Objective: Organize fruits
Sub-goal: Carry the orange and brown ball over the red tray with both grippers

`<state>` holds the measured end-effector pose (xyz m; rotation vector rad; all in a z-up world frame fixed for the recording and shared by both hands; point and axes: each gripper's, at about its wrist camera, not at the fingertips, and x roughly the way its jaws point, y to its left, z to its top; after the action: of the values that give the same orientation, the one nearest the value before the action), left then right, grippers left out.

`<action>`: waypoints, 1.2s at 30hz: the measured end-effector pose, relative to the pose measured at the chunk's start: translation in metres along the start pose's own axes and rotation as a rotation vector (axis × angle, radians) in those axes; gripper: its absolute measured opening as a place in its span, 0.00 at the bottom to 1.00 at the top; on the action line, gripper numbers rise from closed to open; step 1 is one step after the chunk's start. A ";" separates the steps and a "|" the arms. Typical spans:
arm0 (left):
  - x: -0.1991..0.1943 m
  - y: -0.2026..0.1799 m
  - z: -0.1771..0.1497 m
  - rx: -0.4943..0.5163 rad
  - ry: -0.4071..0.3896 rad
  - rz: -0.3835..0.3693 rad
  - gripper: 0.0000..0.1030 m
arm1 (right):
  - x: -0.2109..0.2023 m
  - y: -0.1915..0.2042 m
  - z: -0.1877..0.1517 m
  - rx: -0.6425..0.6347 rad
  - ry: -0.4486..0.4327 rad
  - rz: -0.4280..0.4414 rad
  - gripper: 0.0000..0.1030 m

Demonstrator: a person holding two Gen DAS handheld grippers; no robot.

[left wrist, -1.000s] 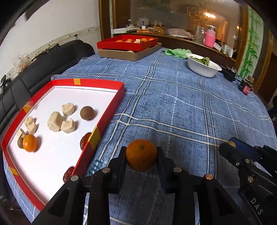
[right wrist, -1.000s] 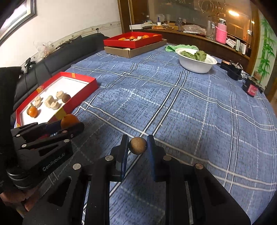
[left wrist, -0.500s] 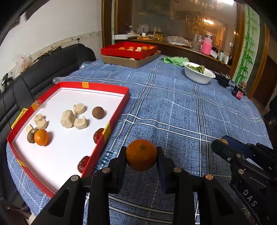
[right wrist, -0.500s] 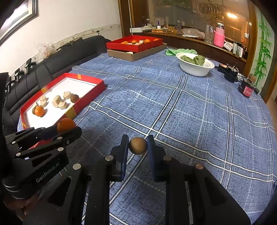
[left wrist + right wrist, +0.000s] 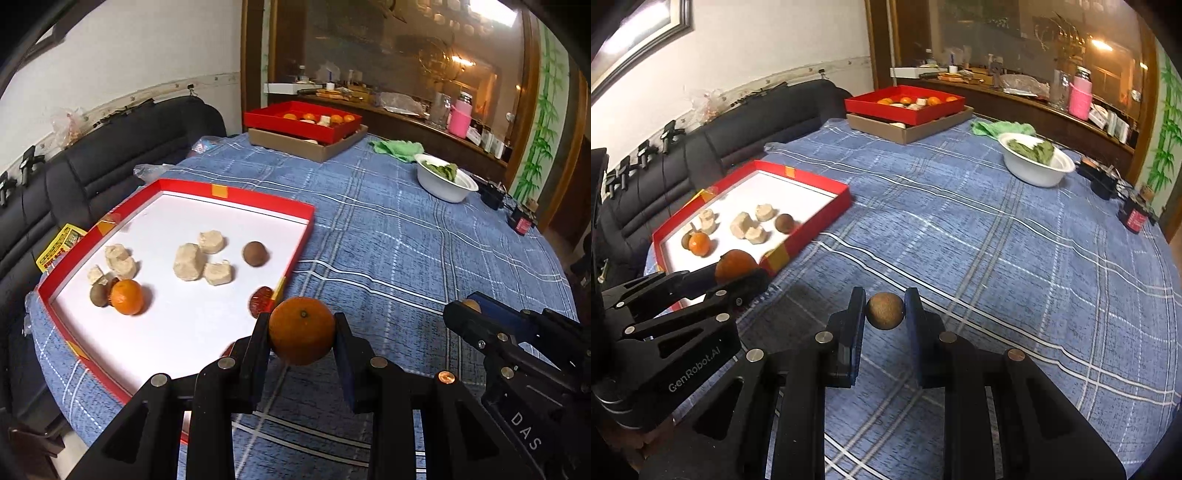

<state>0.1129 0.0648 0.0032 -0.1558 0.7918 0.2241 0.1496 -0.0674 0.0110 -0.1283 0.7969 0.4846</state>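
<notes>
A: Holding fruit in both tools, you look mid-carry. Your left gripper [image 5: 301, 332] is clamped on the orange [image 5: 301, 330], pads pressed to its sides, and it hangs just over the near corner of the tray [image 5: 295, 243].

B: And my right?

A: Your right gripper [image 5: 885, 311] is closed tight on the small brown fruit [image 5: 885, 310], lifted clear of the tablecloth [image 5: 997, 258] and well to the right of the tray.

B: How much is sorted?

A: Part of it, I judge. Inside the tray lie a second orange [image 5: 126, 296], touching a brown fruit [image 5: 99, 294] at the left end, another brown fruit [image 5: 255, 253] near the right wall, several pale chunks [image 5: 189, 261] in the middle, and a dark red piece [image 5: 260, 301] against the near wall. No loose fruit shows on the cloth in either view.

B: So what is left?

A: Setting these two down. The orange probably belongs beside the other orange, the brown one by its fellows, though whether you are grouping by kind I cannot tell. The far red box [image 5: 905, 105] also holds oranges; I cannot tell if that one is part of your job.
</notes>
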 end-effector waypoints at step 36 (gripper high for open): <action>0.021 0.141 0.043 -0.216 -0.008 0.157 0.30 | 0.072 0.116 0.079 -0.148 0.008 0.140 0.20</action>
<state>0.1202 0.2134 0.0104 -0.2966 0.7713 0.4586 0.1908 0.0842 0.0223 -0.2127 0.7811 0.6762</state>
